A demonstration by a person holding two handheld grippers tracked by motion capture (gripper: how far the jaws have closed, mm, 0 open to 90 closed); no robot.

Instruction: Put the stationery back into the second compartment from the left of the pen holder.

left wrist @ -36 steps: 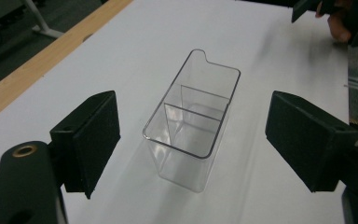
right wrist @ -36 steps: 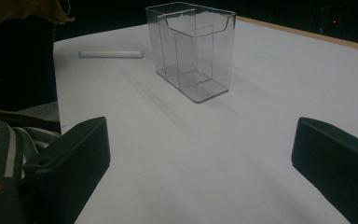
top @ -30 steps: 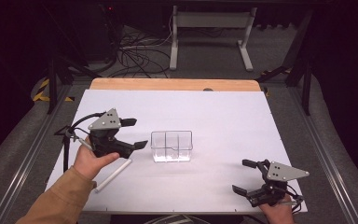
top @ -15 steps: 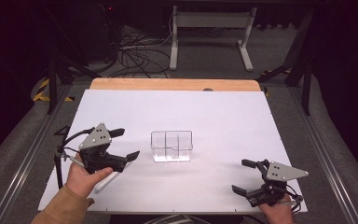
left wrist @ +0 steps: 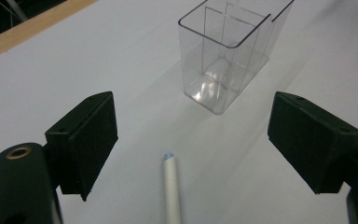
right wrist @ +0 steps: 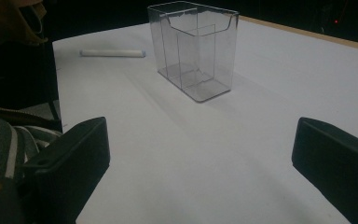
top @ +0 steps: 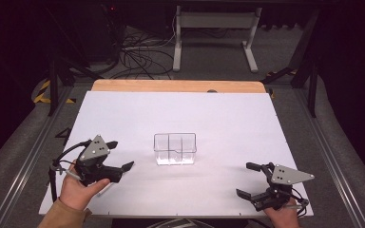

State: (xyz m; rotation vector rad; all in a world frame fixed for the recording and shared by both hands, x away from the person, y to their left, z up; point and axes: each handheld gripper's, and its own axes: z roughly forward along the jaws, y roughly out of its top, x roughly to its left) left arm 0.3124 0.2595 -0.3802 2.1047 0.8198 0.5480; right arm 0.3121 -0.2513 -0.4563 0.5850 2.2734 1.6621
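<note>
Since a second ago the left gripper [top: 122, 156] has drawn back toward the worktop's near left corner, its jaws just closing slightly, still spread wide. Between them lies the white stick [left wrist: 171, 186], untouched, pointing toward the clear box [left wrist: 228, 51]. From the right gripper [right wrist: 200, 172], jaws spread and empty, the stick lies full length.

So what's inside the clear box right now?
Nothing: the clear box shows bare compartments and its floor through the walls in both gripper views. The white stick lies outside on the table, between the open left gripper jaws, untouched.
</note>
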